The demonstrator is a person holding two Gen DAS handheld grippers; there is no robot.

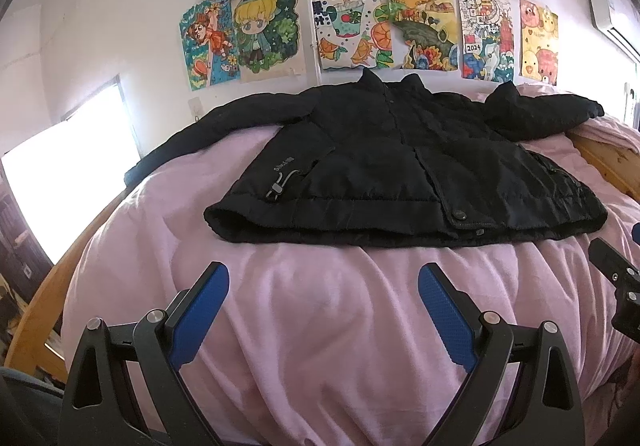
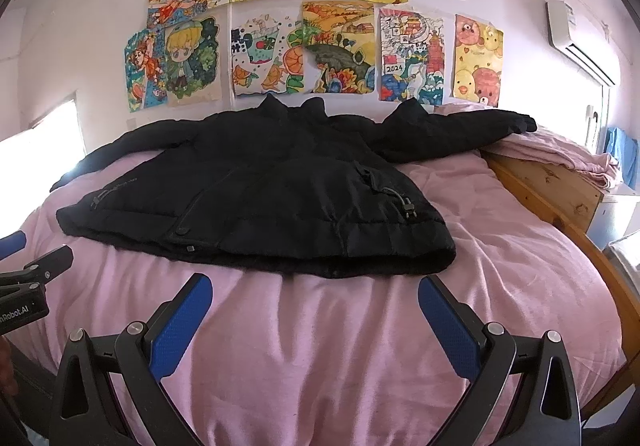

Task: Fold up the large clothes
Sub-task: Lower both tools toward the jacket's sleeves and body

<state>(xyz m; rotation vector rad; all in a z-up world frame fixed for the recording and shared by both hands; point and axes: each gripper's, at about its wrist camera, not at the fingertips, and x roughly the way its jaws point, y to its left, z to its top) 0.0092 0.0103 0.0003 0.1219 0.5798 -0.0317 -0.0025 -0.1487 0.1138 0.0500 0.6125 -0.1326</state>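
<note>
Left wrist view shows the black padded winter jacket (image 1: 400,165) lying flat and front-up on the pink rumpled bed cover (image 1: 320,306), collar toward the wall, hem toward the camera, both sleeves spread out sideways. No fold shows anywhere in it, so by my judgement the task has not begun: the sleeves need bringing in across the body and the body then needs doubling over. Near the hem hovers the left gripper (image 1: 323,278), its blue-padded fingers (image 1: 202,310) spread wide and holding nothing; the right gripper (image 2: 315,288) hangs likewise short of the hem, fingers wide apart and empty. Round the cover runs a pale wooden bed frame (image 2: 548,181), and above the collar a spread of children's coloured drawings (image 2: 304,25) covers the white wall.
</note>
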